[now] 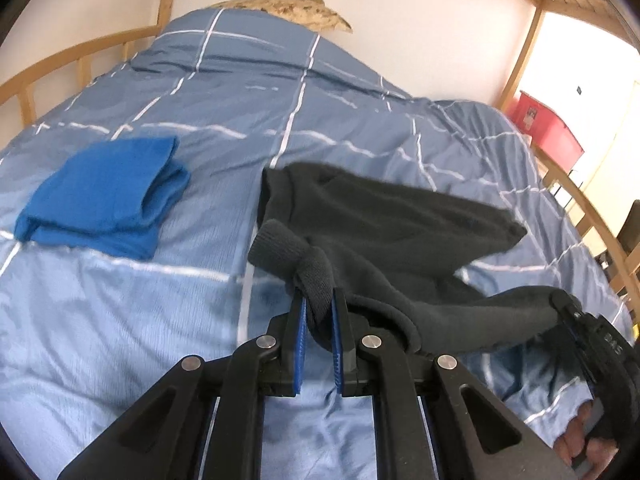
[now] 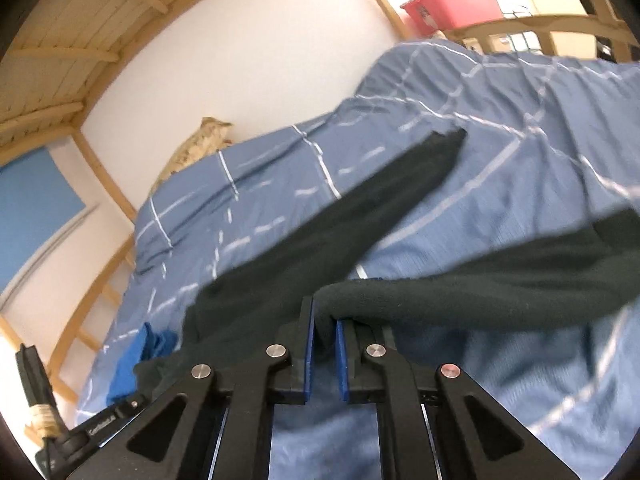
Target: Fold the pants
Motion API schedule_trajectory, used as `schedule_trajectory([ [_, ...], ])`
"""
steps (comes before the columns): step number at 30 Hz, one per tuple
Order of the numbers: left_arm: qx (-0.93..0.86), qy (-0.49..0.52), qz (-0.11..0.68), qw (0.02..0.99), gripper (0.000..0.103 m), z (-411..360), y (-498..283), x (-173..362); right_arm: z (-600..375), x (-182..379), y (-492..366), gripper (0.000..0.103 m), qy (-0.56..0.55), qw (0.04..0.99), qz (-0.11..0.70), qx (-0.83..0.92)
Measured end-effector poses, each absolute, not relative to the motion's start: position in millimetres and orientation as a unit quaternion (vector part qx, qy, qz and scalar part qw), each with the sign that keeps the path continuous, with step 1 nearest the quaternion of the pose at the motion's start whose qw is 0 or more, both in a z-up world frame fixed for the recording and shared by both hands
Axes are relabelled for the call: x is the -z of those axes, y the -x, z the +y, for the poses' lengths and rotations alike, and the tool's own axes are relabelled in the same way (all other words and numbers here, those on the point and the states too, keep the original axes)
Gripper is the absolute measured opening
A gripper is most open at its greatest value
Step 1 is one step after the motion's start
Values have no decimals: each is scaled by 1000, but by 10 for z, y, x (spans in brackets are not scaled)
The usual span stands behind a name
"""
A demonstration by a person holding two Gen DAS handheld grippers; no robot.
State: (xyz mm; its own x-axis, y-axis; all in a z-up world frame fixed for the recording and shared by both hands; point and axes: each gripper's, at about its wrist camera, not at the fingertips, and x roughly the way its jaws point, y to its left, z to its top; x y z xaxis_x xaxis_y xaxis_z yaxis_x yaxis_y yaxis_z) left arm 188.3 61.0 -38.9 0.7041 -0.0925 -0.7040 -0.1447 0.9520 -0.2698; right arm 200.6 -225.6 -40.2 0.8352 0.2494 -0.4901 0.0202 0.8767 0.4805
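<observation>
Dark pants (image 1: 384,220) hang lifted over the blue checked bedcover (image 1: 240,112). My left gripper (image 1: 319,304) is shut on a ribbed cuff of the pants, pinched between its blue pads. At the right edge of the left wrist view my right gripper (image 1: 568,308) holds another end of the dark cloth, with a hand (image 1: 580,440) below it. In the right wrist view my right gripper (image 2: 325,320) is shut on a rolled edge of the pants (image 2: 340,220), which stretch away in two strips over the bedcover (image 2: 500,152).
A folded bright blue garment (image 1: 104,200) lies on the bed to the left, also seen as a blue garment (image 2: 136,356). Wooden bed rails (image 1: 60,68) and a white wall surround the bed. A red bin (image 1: 548,128) stands beyond the far right corner.
</observation>
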Motion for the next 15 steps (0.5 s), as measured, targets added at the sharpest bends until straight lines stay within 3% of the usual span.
schedule_trajectory([
  [15,-12,168,421,891,12,793,-3179,192,-2085,146,-3510,10,-190,932,300,-71],
])
